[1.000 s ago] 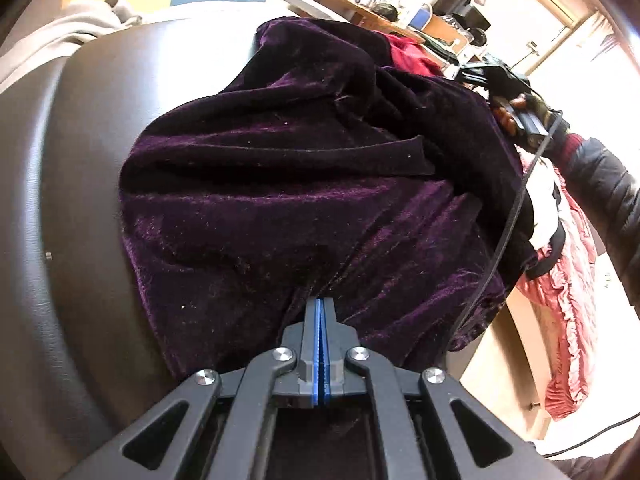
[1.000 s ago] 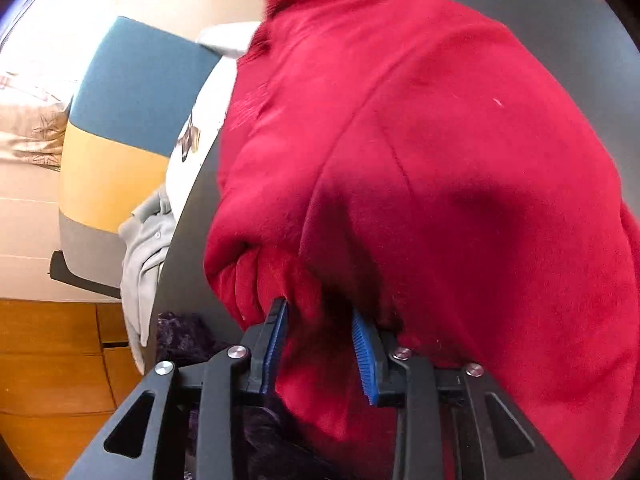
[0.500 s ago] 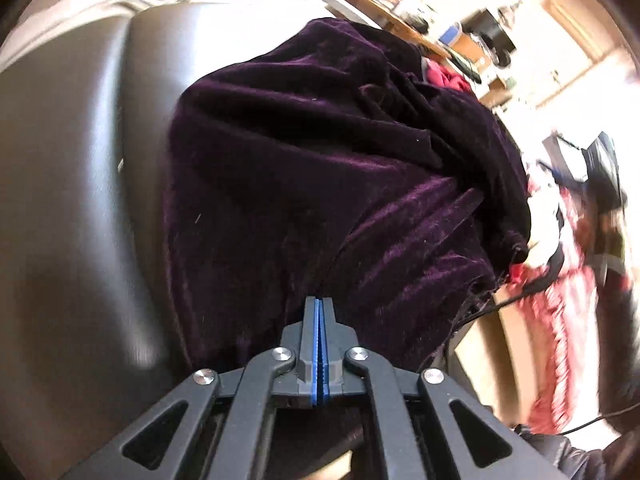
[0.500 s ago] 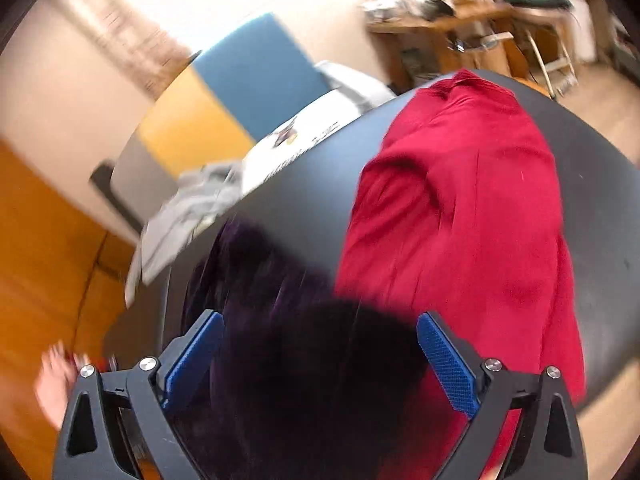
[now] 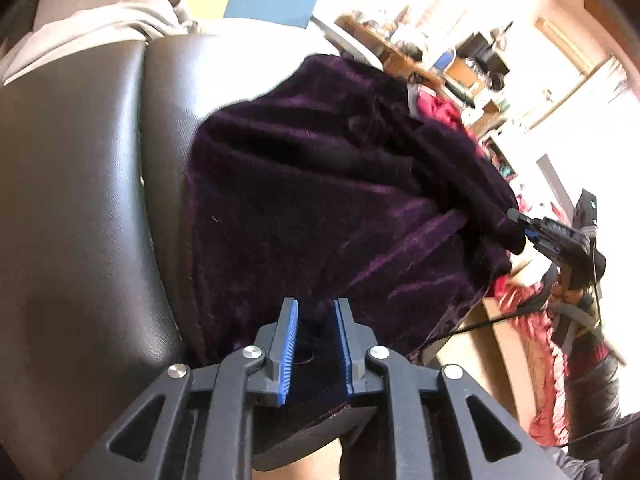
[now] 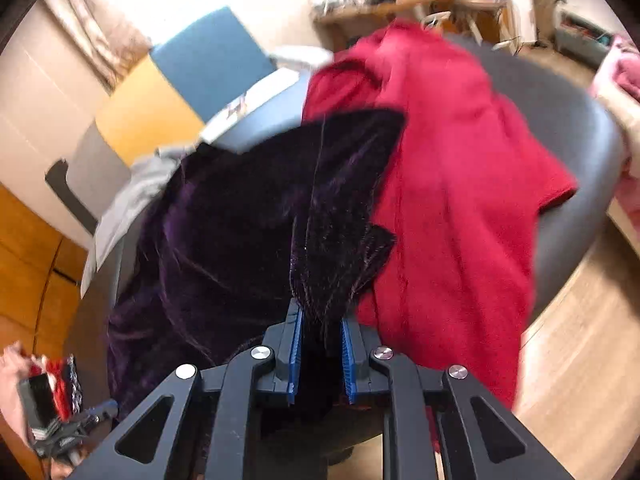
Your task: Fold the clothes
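A: Lying across the dark padded table is the purple velvet garment, bunched and creased, with its near edge hanging over the table's rim.

B: And the left gripper?

A: Its blue pads stand apart with the garment's near hem between them; I cannot tell whether they press on the cloth.

B: The right gripper?

A: Its pads are pinched on a gathered fold of the purple garment, which rises in pleats from between them. In the left wrist view the same gripper bites the garment's right-hand corner, off the table's edge.

B: What else is on the table?

A: A red sweater spreads over it, just beside the purple garment and partly under it. A grey garment lies at the table's far edge, and a blue and yellow chair stands beyond it.
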A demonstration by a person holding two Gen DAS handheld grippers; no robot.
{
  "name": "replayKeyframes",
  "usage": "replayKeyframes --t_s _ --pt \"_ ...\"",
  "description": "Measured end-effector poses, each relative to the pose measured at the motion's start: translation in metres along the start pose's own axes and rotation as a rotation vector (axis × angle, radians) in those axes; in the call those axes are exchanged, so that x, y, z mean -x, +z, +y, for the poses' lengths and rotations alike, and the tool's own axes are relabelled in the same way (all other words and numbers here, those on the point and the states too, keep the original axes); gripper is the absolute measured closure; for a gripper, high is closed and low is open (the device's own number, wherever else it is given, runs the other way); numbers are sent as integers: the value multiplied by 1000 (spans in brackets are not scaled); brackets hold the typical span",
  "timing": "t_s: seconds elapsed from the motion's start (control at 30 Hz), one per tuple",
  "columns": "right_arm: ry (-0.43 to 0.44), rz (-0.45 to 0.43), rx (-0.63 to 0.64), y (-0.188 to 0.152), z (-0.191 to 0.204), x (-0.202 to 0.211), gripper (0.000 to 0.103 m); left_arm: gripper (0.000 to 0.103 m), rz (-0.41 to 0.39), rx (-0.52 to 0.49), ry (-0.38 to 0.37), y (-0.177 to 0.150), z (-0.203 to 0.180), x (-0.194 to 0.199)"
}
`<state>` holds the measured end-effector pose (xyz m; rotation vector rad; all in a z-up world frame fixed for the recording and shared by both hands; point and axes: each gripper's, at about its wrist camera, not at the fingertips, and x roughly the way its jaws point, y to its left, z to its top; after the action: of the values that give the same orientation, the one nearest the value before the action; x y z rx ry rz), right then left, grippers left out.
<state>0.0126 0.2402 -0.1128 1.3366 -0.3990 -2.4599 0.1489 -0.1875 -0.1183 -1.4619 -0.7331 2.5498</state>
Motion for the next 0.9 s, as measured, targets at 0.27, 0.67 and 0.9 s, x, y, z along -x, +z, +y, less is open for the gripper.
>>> replayKeyframes --t_s 0.27,0.67,0.9 --pt "442 -16 15 20 79 16 96 84 -188 166 -40 19 46 64" --pt "831 473 447 -105 329 -94 102 84 -285 304 108 8 109 111" --pt "612 337 298 -48 224 -86 59 81 -217 185 75 58 79 60"
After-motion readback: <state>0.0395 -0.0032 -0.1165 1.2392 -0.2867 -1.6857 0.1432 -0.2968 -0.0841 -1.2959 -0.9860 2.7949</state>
